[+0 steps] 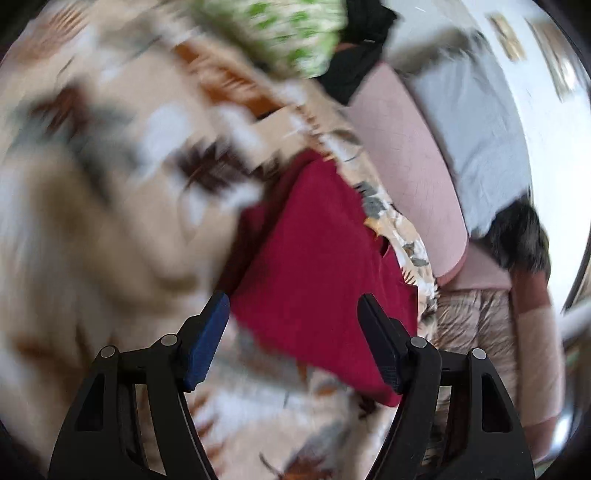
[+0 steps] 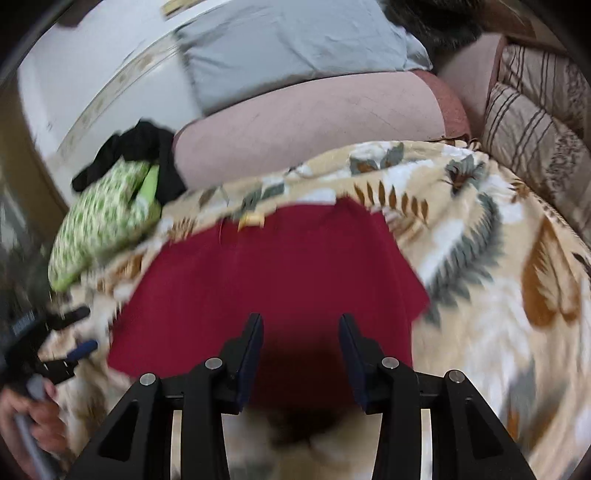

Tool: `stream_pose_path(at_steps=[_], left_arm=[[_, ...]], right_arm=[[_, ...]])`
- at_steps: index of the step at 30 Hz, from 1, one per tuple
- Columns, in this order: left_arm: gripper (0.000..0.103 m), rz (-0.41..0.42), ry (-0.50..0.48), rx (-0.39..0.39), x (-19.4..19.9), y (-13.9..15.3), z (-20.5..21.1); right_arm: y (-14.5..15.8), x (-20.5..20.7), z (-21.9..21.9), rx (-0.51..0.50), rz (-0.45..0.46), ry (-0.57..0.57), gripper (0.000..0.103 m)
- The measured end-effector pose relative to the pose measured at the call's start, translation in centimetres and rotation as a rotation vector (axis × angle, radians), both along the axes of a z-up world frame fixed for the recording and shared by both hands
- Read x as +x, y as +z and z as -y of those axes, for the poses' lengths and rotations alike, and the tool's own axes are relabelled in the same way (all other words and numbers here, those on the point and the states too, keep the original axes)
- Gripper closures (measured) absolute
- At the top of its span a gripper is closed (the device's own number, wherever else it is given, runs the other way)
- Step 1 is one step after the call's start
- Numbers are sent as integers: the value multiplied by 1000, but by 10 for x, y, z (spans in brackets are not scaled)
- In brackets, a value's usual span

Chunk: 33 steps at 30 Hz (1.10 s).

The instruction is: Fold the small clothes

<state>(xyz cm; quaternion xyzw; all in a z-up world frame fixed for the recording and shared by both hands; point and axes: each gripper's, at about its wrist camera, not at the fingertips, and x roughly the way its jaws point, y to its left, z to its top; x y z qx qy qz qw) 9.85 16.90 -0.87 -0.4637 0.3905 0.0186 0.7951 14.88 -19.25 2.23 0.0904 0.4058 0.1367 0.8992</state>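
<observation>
Blur smears much of the left wrist view, but the left gripper (image 1: pixel 293 317) is plain enough: its fingers (image 1: pixel 207 339) stand spread apart with nothing between them, hovering over the near corner of a dark red garment (image 1: pixel 317 236). The garment lies flat on a leaf-print blanket (image 1: pixel 92 221) spread over a bed, running away ahead of the fingertips and slightly to their right. Farther ahead, beyond the red cloth, sit a green-and-white patterned cloth (image 1: pixel 291 33) and a black garment (image 1: pixel 354 48) in a loose heap, with a pink cushion (image 1: pixel 406 166) to the right of the fingers. In the right wrist view the right gripper (image 2: pixel 301 328) is also open and empty, its fingers (image 2: pixel 251 347) poised just above the near edge of the red garment, which spreads ahead of and to both sides of them as a fairly smooth rectangle. Far off to the left of these fingers the left gripper shows again, small and blurred, beside the garment's edge. Judging by its tidy outline, the red piece may already be laid out or partly folded, though I cannot tell how many folds it has; the green and black pieces ahead look still unfolded, so most of the work seems left.
</observation>
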Motion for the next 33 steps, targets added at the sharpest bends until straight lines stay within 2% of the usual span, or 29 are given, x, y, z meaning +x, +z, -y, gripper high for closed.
stream_pose_path(at_steps=[1, 3, 6, 8, 9, 11, 15, 17, 19, 21, 24, 26, 29, 33], left_arm=[[31, -17, 17, -41, -7, -9, 1], [31, -41, 0, -92, -4, -20, 4], [31, -1, -21, -145, 9, -24, 8], [31, -6, -31, -165, 18, -30, 9], [31, -46, -39, -195, 22, -41, 11], [31, -49, -6, -227, 21, -48, 7], [31, -5, 6, -196, 31, -40, 6], [31, 4, 43, -215, 32, -42, 2], [31, 6, 67, -224, 31, -44, 0], [32, 2, 68, -201, 32, -43, 2], [49, -24, 89, -107, 28, -39, 9], [66, -50, 98, -52, 25, -37, 12], [68, -62, 112, 4, 26, -34, 10], [68, -74, 123, -8, 31, -41, 8]], right_arm=[[-6, -4, -2, -7, -41, -5, 62], [-19, -9, -13, 57, -108, 69, 62], [-25, -15, -37, -43, -102, 150, 62], [-24, -17, -45, -45, -89, 186, 62], [-24, -18, -47, -39, -85, 198, 62], [-25, -17, -49, -36, -89, 207, 62], [-36, -5, -47, 28, -154, 191, 62], [-42, -3, -42, 81, -192, 169, 62], [-44, -2, -40, 82, -200, 153, 62], [-42, -3, -40, 62, -190, 152, 62], [-37, -5, -44, 26, -161, 169, 62], [-36, -5, -46, 28, -156, 176, 62], [-38, -2, -47, 50, -173, 179, 62], [-41, 0, -43, 88, -190, 166, 62]])
